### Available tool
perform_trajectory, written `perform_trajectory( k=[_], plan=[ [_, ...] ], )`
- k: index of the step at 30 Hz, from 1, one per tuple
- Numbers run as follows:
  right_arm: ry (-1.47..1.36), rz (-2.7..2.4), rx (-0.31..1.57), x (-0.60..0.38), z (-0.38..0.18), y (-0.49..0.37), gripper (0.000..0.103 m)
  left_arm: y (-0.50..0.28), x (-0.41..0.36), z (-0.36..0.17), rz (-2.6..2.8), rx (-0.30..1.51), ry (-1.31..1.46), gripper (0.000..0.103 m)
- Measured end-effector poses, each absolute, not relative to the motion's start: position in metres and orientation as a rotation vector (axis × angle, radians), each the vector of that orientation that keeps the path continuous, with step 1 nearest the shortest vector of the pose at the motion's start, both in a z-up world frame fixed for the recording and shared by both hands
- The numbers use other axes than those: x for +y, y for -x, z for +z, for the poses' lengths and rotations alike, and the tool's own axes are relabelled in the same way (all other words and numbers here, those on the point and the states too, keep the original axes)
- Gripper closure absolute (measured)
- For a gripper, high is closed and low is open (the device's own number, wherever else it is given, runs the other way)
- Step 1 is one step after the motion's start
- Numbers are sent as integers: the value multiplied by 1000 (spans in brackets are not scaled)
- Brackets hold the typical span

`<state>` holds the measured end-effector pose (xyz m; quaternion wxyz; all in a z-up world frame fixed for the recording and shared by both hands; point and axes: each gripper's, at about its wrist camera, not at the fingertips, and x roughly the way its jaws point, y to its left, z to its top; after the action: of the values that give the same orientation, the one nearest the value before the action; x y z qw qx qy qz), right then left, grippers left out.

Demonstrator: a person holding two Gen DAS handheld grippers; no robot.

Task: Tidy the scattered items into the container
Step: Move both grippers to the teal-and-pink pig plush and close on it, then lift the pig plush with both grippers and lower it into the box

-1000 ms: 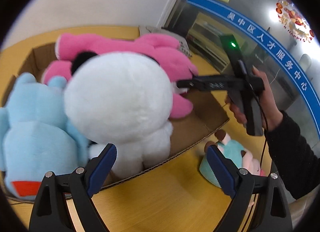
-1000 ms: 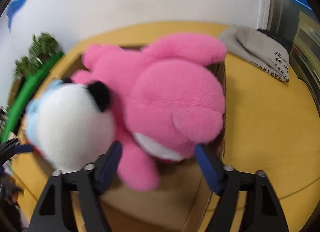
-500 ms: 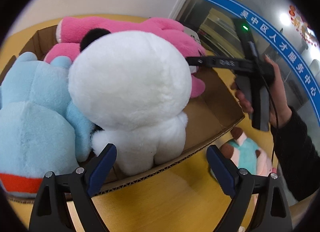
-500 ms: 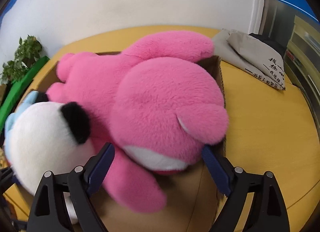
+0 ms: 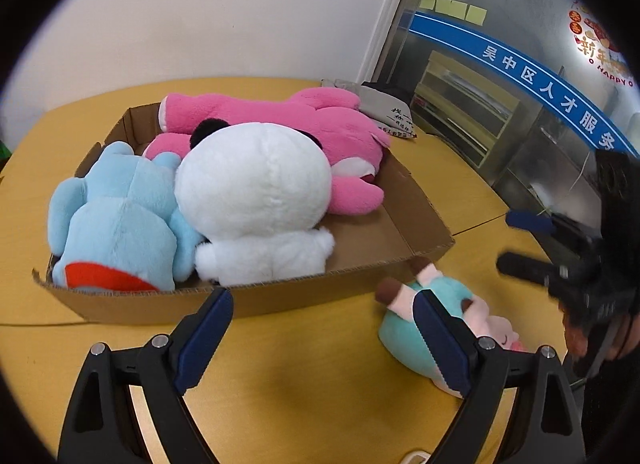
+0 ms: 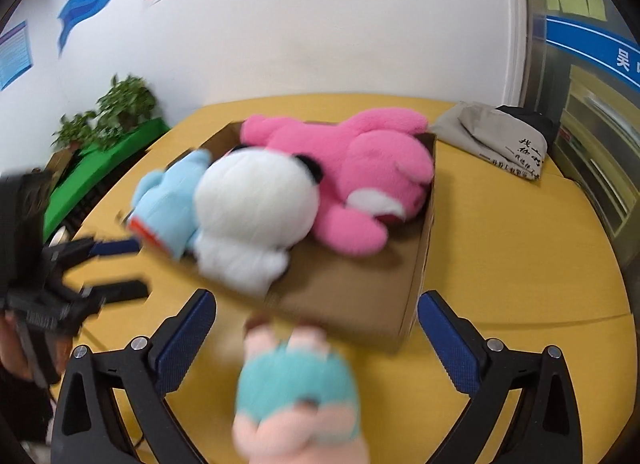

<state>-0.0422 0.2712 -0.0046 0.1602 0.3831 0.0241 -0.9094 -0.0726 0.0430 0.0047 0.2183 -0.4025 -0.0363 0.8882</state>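
A yellow wooden table (image 5: 280, 392) carries everything, set against a plain white wall (image 5: 200, 15); beside that wall runs a glass partition with a blue band of white Chinese characters (image 5: 552, 91) and yellow sticky notes (image 5: 452, 7), and red festive stickers reading partly "HAPPY". In the right wrist view a green planter with leafy plants (image 6: 108, 123) stands beyond the table's far left edge.

The landmark is the open brown cardboard box (image 5: 424, 232) in the middle of the table. Inside it lie a large pink plush bear (image 5: 320, 123) along the far side, a round white plush toy with black ears (image 5: 256, 191) in the centre, and a light blue plush toy with a red patch (image 5: 116, 223) at the left end. Behind the box's far right corner sits a folded grey cloth bag with black printed characters (image 6: 496, 139), too small to read.

Just outside the box's near wall, on the table, lies the small teal and pink plush doll (image 6: 296, 392), not yet in the box.

The left gripper (image 5: 324, 340) hovers released in front of the box, empty. The right gripper (image 6: 316, 340) has just been opening its jaws; they stand wide on either side of the doll, their pads clear of it.
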Motion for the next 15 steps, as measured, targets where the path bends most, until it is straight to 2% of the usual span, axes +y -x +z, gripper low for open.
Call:
perform_trajectory(
  k=[6,12,15],
  plan=[
    [-1138,-2585,179,265,-47,-18,1,44,62,1,2450,-126,1119,11],
    [-1263,-2593,259,258,-93,-34,1,48,77,-23,2324,-230,1168,11],
    [-1326,-2633,277,259,-111,-31,14,61,86,-45,2216,-321,1214,11]
  ],
)
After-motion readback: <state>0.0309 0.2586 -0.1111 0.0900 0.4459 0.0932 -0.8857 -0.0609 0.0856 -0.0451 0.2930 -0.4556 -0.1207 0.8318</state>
